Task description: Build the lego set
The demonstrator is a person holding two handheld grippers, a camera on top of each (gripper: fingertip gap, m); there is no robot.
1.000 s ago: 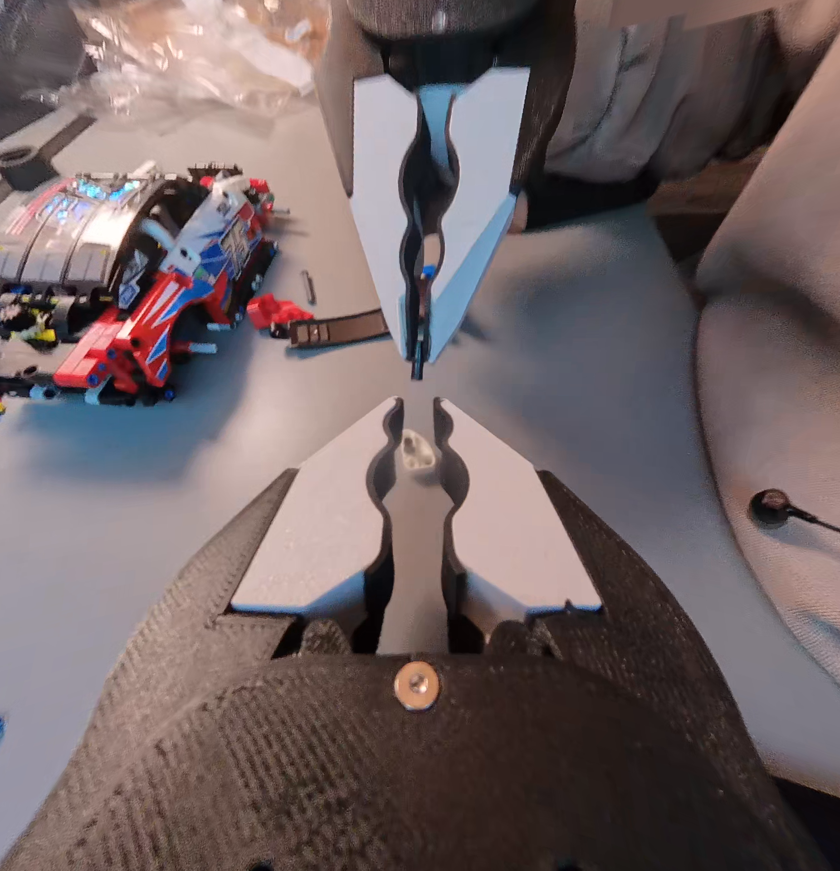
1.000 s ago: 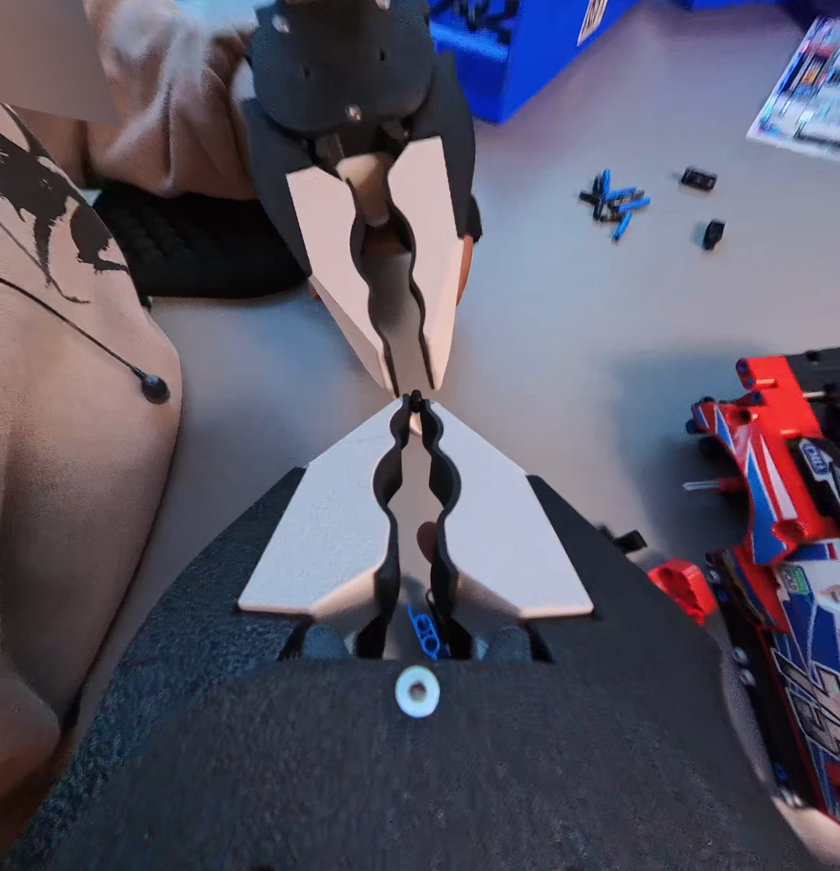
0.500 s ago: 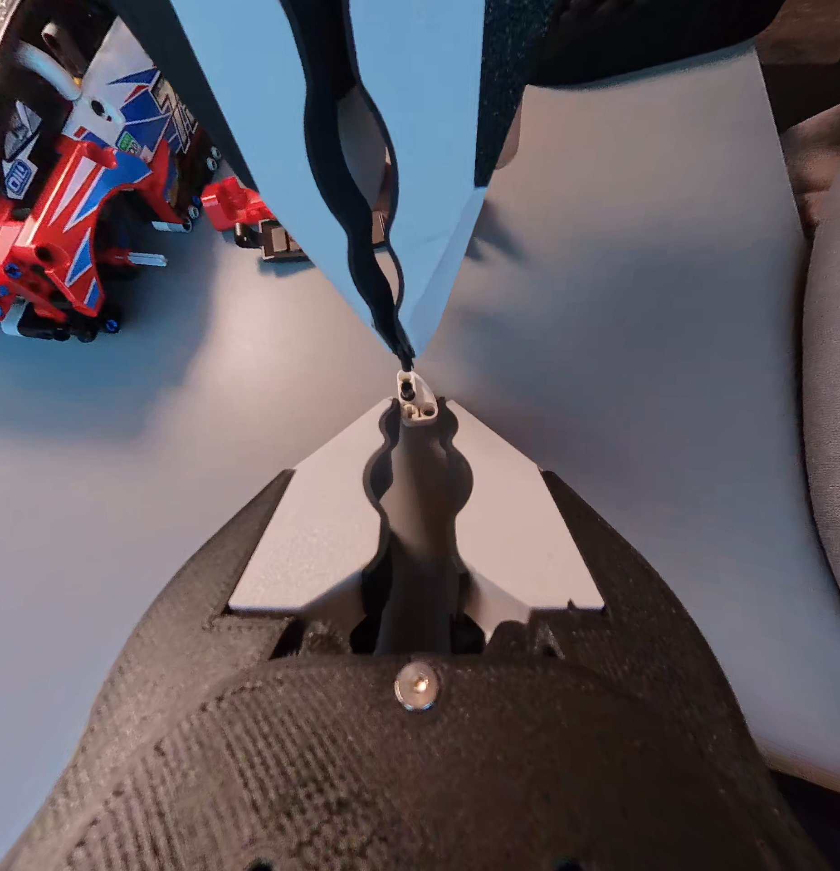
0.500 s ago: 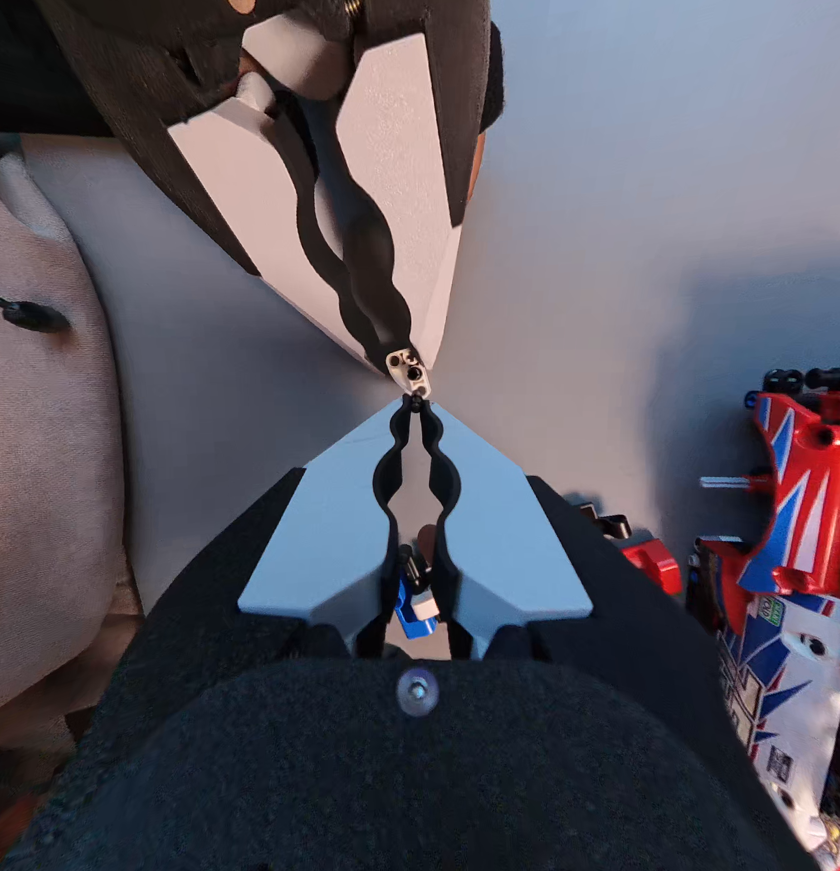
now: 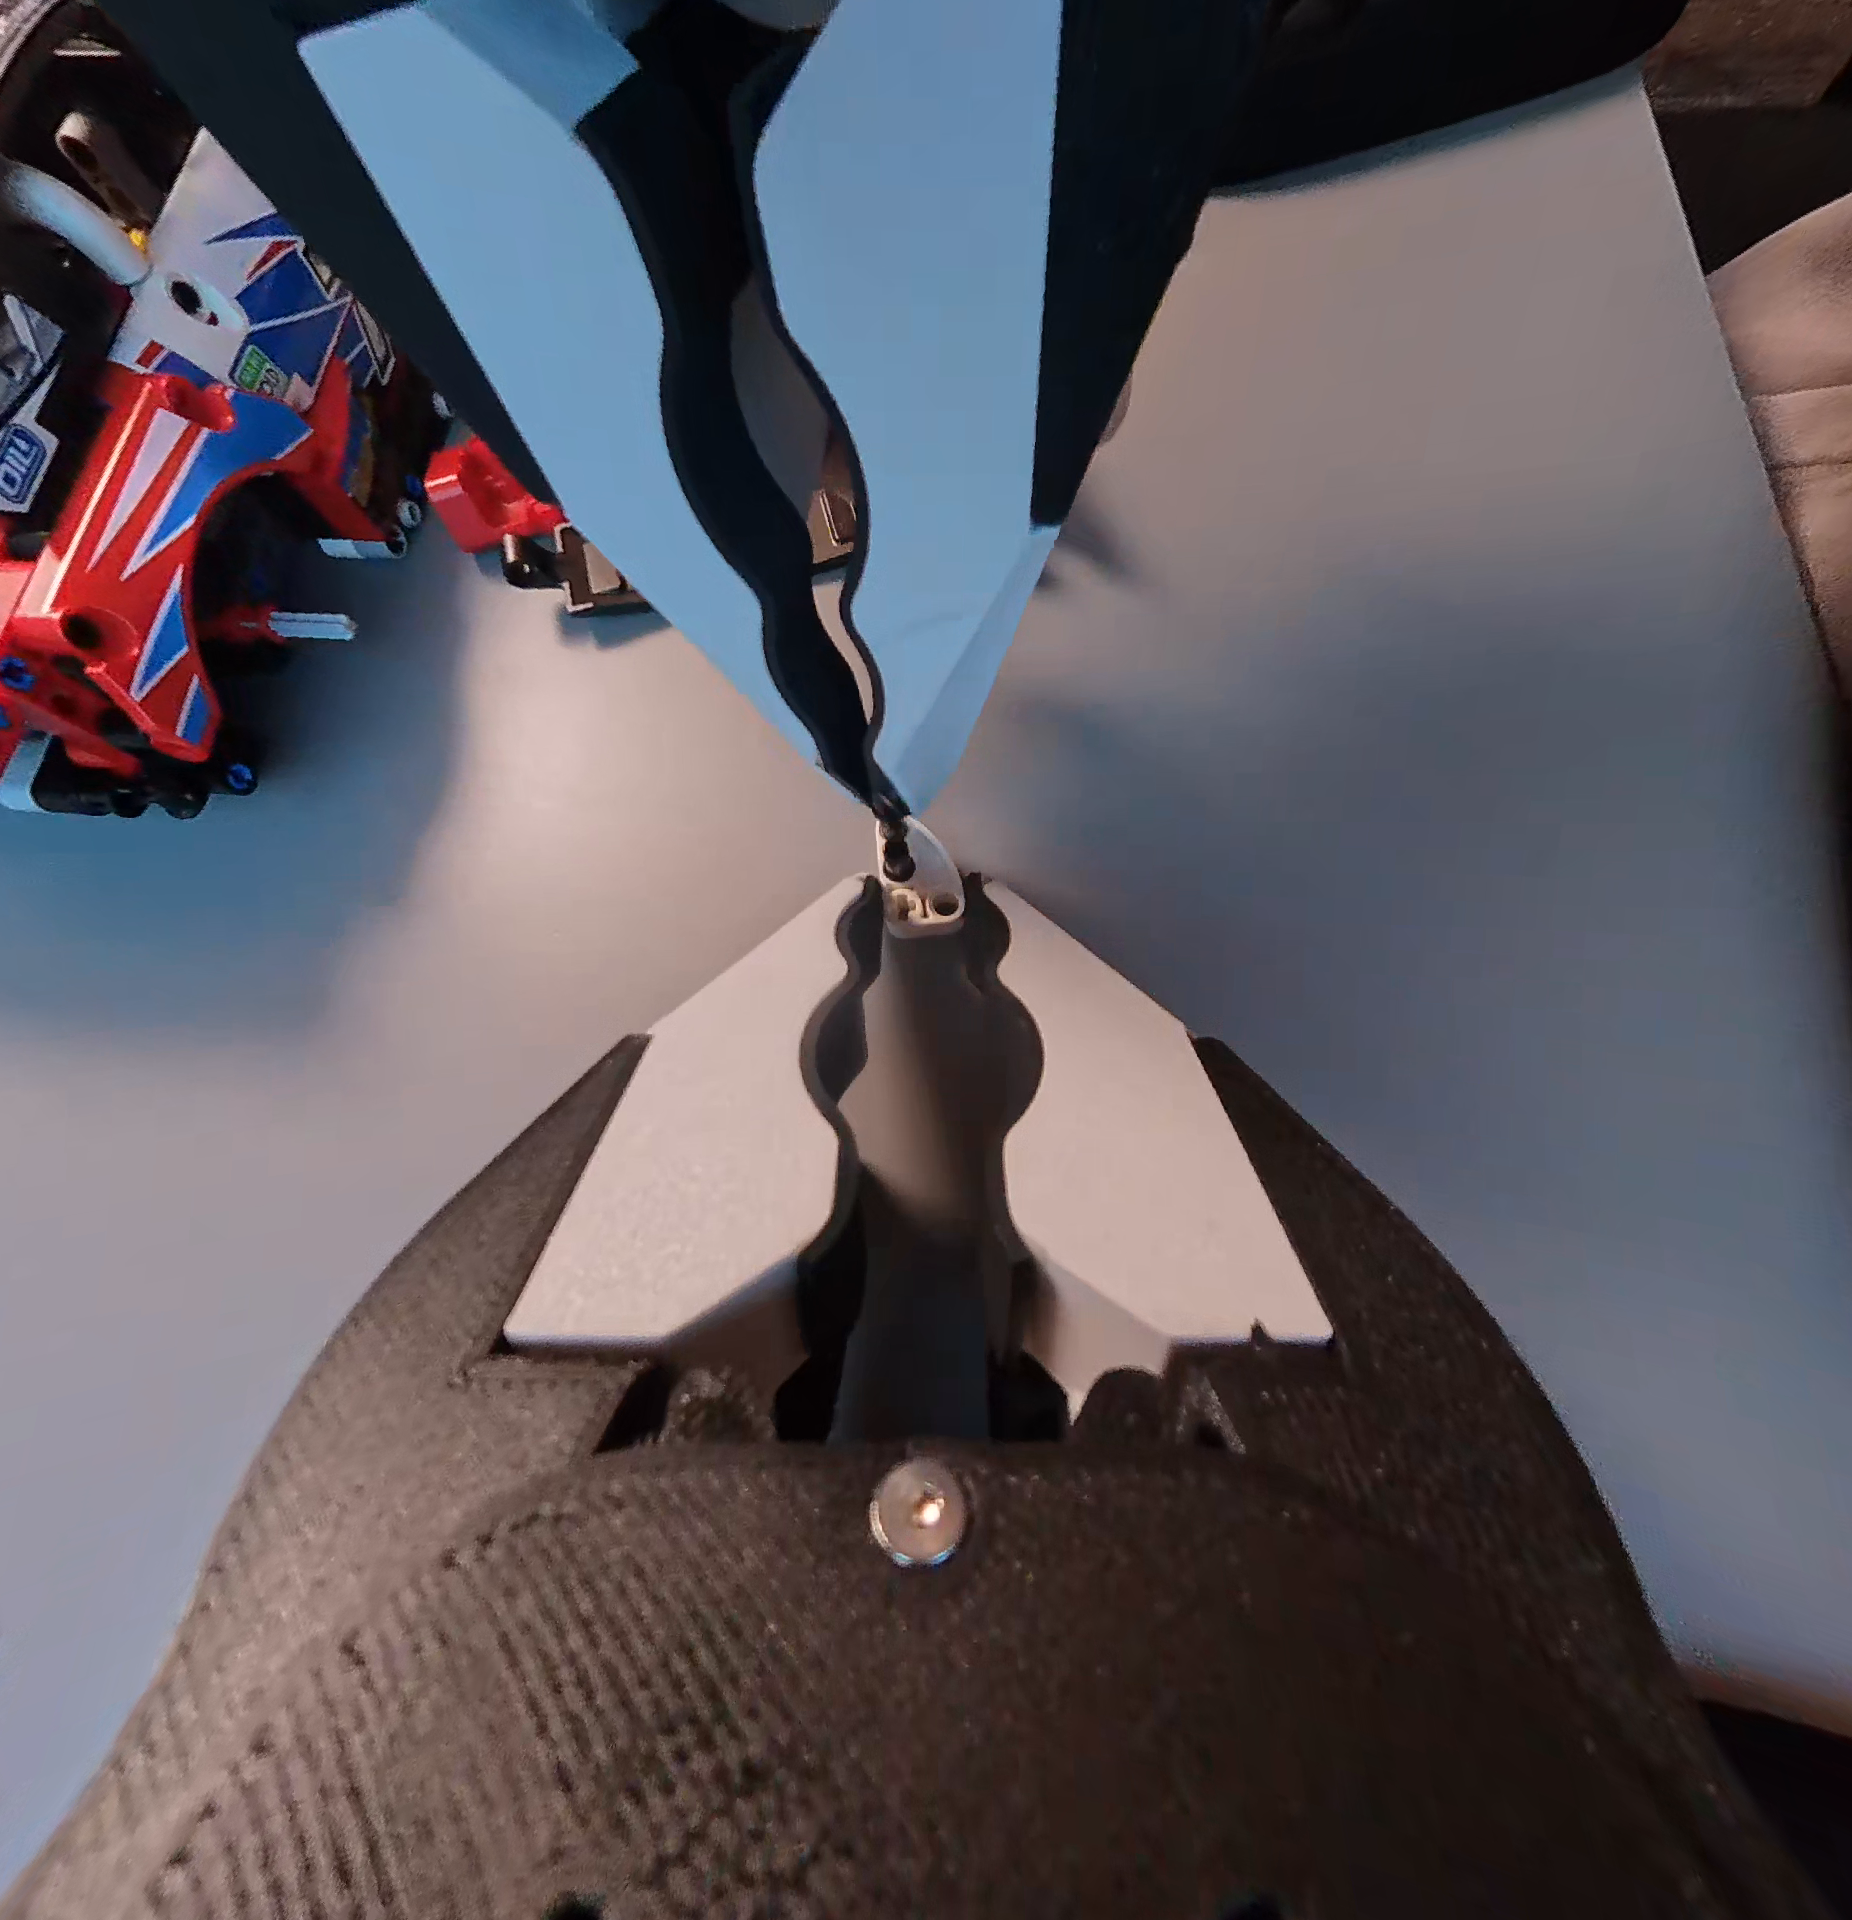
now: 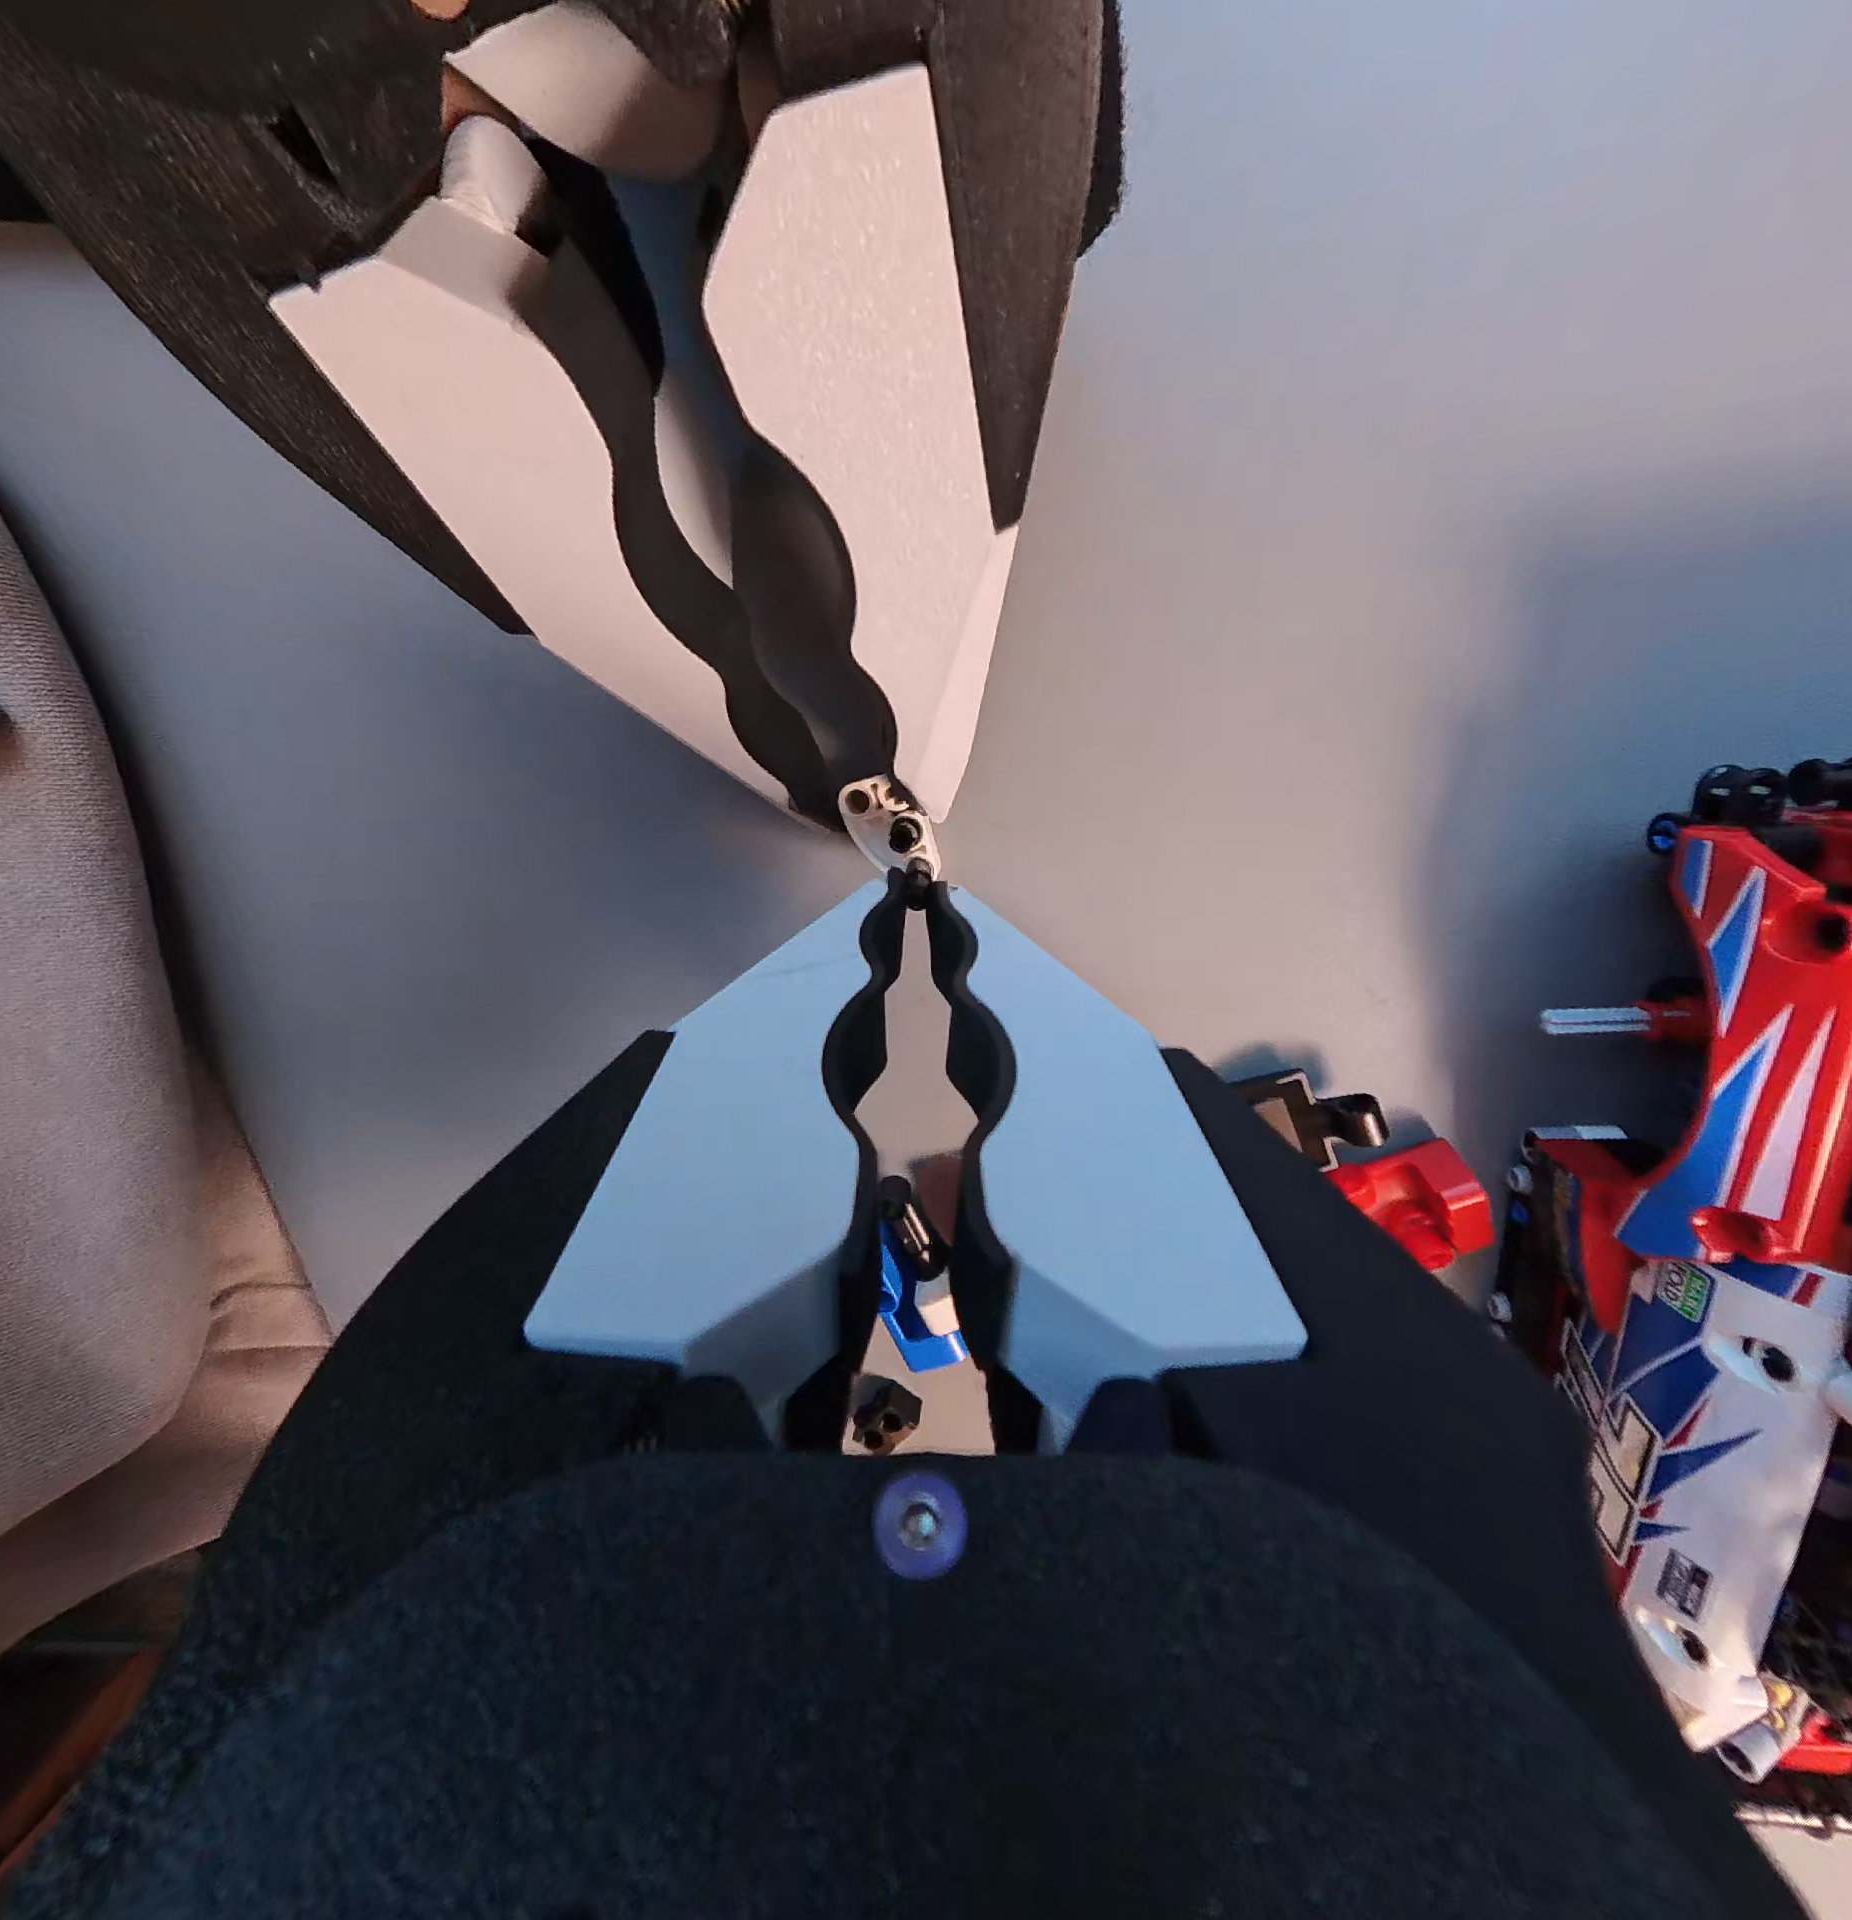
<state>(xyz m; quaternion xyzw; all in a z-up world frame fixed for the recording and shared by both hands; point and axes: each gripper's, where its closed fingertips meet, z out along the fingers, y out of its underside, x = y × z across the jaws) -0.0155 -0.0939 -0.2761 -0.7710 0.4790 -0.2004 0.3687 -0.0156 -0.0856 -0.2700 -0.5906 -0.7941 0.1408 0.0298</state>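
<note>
L gripper (image 5: 920, 902) pinches a small white connector (image 5: 922, 885) at its fingertips; R gripper (image 6: 918, 891) is pressed tight on a black pin (image 6: 916, 878). Tips meet nose to nose above the worktop (image 5: 1421, 727). Pin's long axis runs along R fingers, straight at the connector's hole; looks partly seated. Next, prob: push along that axis. Car (image 6: 1753, 1195) sits off to R's right.

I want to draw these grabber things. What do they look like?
Both match. The left gripper and right gripper each have two pale grey wedge fingers that taper to a point, wavy black pads along the inner edges, a textured black body and one small silver screw.
</note>
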